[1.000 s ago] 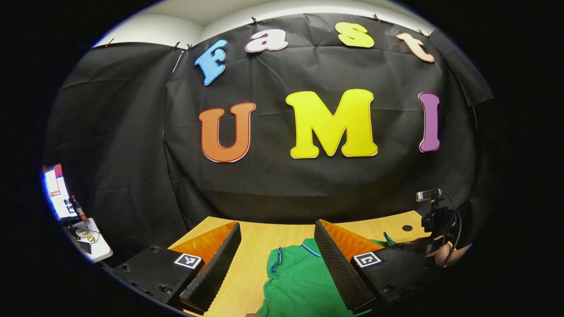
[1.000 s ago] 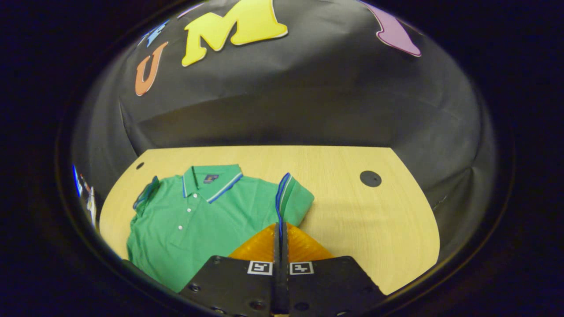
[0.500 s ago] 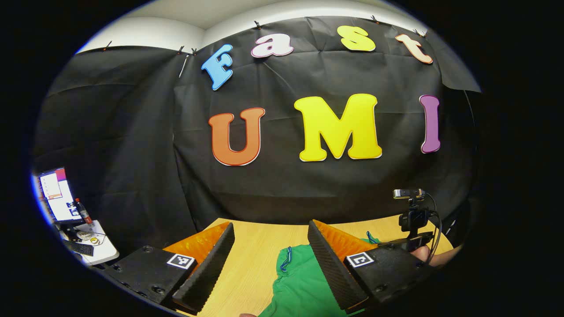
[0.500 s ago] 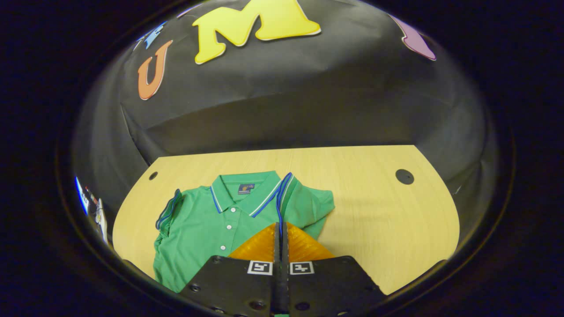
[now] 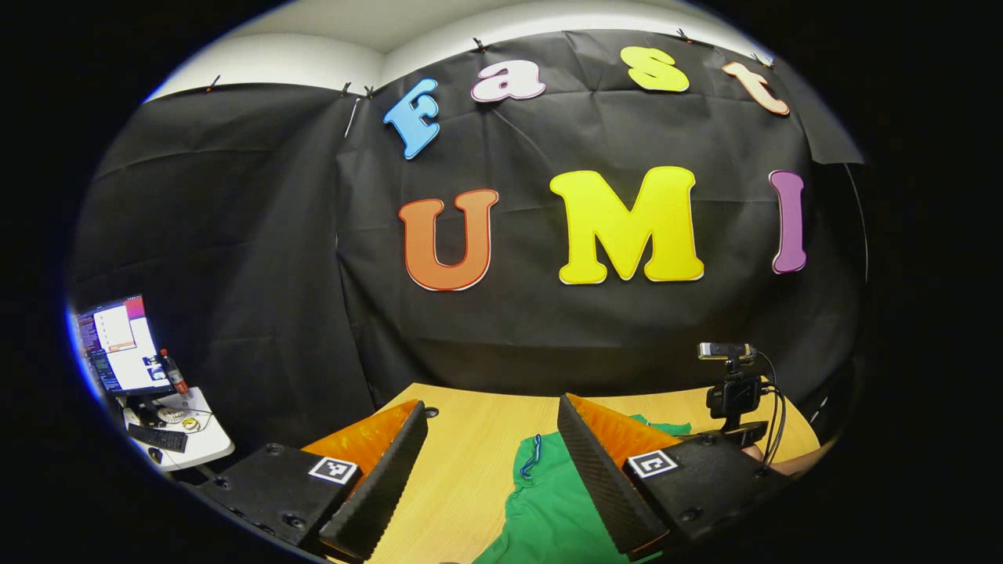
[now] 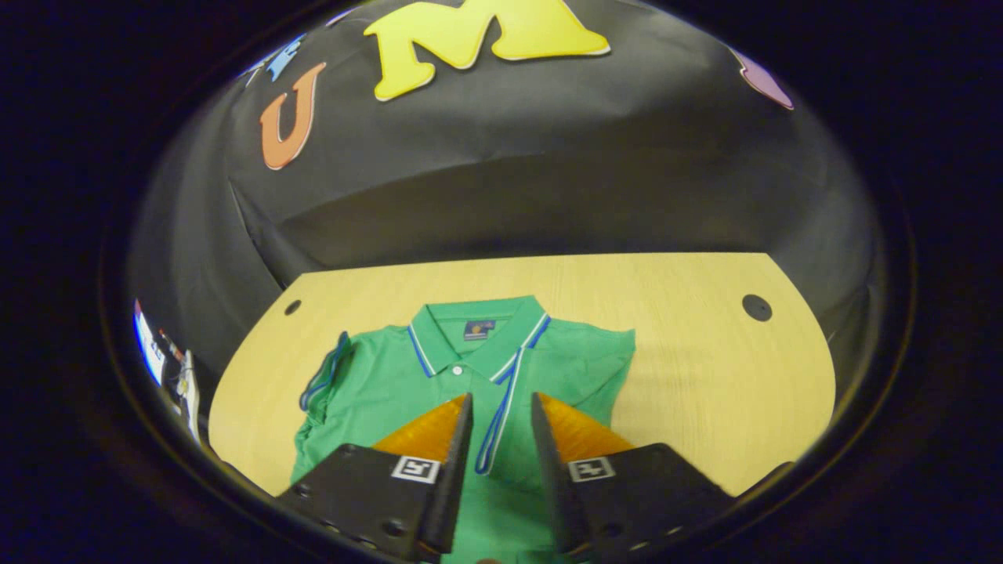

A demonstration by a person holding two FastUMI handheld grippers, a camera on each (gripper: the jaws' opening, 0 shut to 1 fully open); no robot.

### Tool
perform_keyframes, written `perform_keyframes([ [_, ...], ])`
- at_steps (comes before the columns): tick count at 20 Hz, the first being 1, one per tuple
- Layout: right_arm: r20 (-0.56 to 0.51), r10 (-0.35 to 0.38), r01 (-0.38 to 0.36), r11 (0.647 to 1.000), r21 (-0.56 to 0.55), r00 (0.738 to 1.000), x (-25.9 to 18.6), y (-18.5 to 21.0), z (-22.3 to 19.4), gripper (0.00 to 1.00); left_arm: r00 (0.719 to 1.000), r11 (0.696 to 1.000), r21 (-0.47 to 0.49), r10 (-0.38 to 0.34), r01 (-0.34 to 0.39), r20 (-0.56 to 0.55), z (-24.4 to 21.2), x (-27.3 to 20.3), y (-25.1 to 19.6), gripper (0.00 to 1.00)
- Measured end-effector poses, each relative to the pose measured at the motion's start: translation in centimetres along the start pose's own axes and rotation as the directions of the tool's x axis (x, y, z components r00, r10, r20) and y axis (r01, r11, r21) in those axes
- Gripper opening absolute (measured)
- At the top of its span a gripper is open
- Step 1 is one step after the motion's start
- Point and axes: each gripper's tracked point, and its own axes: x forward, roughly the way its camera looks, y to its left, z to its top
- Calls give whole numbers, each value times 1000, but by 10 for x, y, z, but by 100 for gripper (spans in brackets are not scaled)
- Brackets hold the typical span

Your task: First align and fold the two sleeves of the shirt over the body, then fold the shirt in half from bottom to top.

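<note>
A green polo shirt (image 6: 392, 376) with blue-trimmed collar (image 6: 478, 337) lies face up on the wooden table (image 6: 689, 368). Its right sleeve is folded over the chest, and the blue hem (image 6: 492, 439) runs between the parted fingers of my right gripper (image 6: 501, 399), which is open just above it. The other sleeve (image 6: 329, 368) lies bunched at the shirt's left side. In the left gripper view, my left gripper (image 5: 492, 407) is open wide above the table, with the shirt (image 5: 548, 509) and a blue sleeve hem (image 5: 533, 458) low between its fingers.
A black camera mount with cables (image 5: 733, 384) rises at the right of the left gripper view, with a hand (image 5: 783, 462) below it. A monitor (image 5: 117, 345) and a small white desk (image 5: 188, 439) stand far left. Round cable holes (image 6: 757, 307) mark the table's back corners.
My right gripper carried the right sleeve leftward over the shirt's body, then opened and let it go. My left gripper stayed open and drifted slightly.
</note>
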Motion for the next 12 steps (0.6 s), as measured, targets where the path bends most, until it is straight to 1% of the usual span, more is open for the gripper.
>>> perform_keyframes([
  [1, 22, 1, -1, 1000, -1, 1000, -5, -1, 5, 52, 1000, 1000, -8, -11, 11, -1, -1, 1, -2, 100],
  [2, 41, -1, 1, 1000, 0, 999, -18, 1, 7, 71, 1000, 1000, -14, -28, 28, -2, -2, 3, -6, 100],
  [4, 93, -17, 18, 1000, -12, 996, -43, -1, 17, 91, 998, 997, -17, -70, 70, -1, -2, 12, -12, 100],
  [5, 125, -22, 26, 999, -29, 992, -60, 0, 25, 96, 996, 996, -16, -91, 91, 0, -3, 17, -13, 100],
  [7, 192, -39, 55, 996, -76, 981, -99, 0, 35, 96, 990, 990, -10, -141, 141, 0, -10, 30, -16, 100],
  [8, 226, -49, 70, 994, -83, 973, -120, 2, 42, 92, 986, 986, -5, -166, 166, -11, -17, 38, -17, 100],
  [10, 285, -72, 101, 991, -89, 956, -164, 5, 48, 100, 976, 976, -1, -216, 216, -33, -37, 56, -19, 100],
  [11, 316, -93, 128, 987, -92, 944, -187, 4, 51, 96, 970, 971, 2, -238, 238, -54, -51, 66, -20, 100],
  [12, 342, -112, 154, 983, -97, 933, -209, 6, 50, 96, 963, 966, 9, -259, 260, -77, -68, 77, -22, 100],
])
